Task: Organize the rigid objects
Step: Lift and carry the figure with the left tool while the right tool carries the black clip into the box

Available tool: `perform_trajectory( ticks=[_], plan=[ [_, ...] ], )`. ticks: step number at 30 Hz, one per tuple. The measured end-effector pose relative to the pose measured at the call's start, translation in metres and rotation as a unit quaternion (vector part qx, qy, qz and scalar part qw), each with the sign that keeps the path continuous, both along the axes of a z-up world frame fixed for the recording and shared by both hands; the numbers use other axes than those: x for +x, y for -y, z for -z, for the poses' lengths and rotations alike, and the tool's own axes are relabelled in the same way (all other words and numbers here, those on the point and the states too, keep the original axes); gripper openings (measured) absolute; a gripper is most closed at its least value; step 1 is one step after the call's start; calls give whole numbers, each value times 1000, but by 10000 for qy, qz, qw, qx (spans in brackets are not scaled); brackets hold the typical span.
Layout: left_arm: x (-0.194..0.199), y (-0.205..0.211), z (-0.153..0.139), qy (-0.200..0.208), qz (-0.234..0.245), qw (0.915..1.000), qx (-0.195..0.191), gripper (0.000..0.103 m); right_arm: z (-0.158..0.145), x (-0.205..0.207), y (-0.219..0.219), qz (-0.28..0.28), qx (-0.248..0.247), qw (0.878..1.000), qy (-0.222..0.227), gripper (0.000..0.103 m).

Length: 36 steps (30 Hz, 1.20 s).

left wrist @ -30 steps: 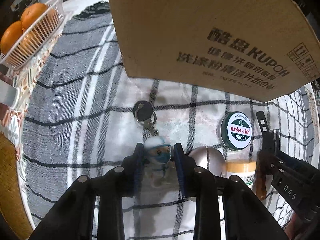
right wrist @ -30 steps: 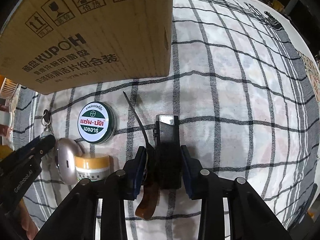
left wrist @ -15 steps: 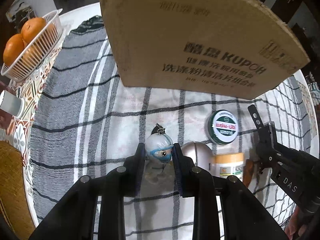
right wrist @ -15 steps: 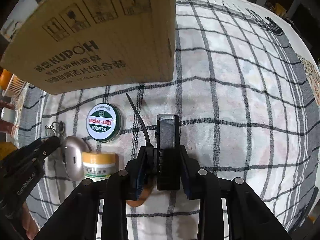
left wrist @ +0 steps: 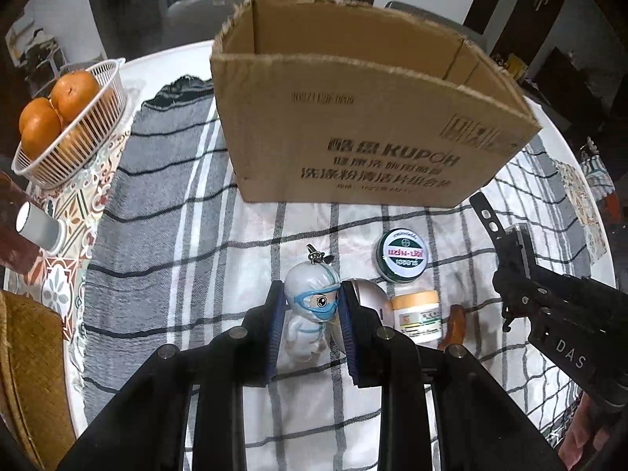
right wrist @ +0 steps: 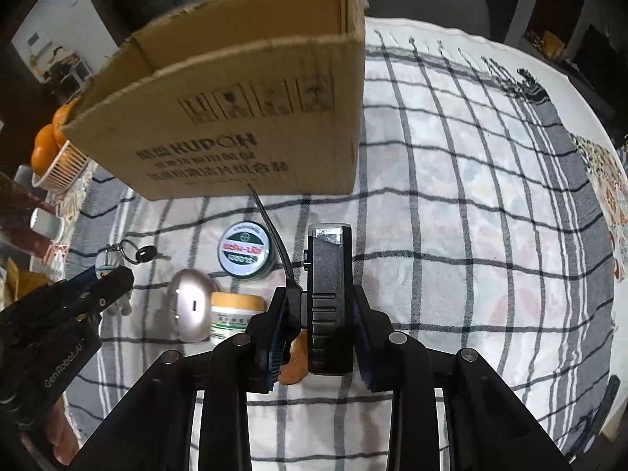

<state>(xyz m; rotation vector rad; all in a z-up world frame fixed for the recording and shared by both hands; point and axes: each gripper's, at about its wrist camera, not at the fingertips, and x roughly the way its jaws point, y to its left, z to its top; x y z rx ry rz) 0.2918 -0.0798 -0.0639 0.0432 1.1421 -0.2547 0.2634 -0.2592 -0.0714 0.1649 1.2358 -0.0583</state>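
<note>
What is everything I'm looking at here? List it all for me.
cardboard box: one, brown, open-topped, at the far side of the checked cloth
figurine keychain: one, white with blue goggles, between the left pads
black device: one, black with a thin strap, between the right pads
round tin: one, green and white, on the cloth before the box
small jar: one, white with yellow lid, near the tin
oval case: one, silver, beside the jar
basket of oranges: one white basket, far left
left gripper: one, black, shut
right gripper: one, black, shut
</note>
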Motion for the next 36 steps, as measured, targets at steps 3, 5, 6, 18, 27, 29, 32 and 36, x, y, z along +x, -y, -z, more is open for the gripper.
perform_trajectory(
  ticks=[3,5,6,18,27,29,32,36],
  plan=[
    [-3,-2,-10,115,46,9999,-66,27,-11,-4,-2,-38,14,9999,136,32],
    [-4,-4,-15,188,62,9998,-102,27,-17,-4,-4,-65,49,9997,217,32],
    [-5,-4,-19,223,76,9997,-120,27,-20,-5,-4,-73,52,9996,265,32],
    [-13,-7,-61,598,233,9974,-336,27,-60,-10,-8,-190,134,9967,773,32],
    [-9,-8,-84,809,278,9955,-409,27,-91,-12,-13,-235,124,9928,1165,32],
    [-8,-8,-89,849,288,9951,-419,27,-95,-11,-13,-235,111,9922,1219,32],
    [-4,-7,-96,910,317,9945,-419,27,-103,-8,-12,-238,126,9910,1309,32],
    [1,-6,-106,990,341,9937,-396,27,-112,-5,-12,-237,166,9895,1419,32]
  ],
)
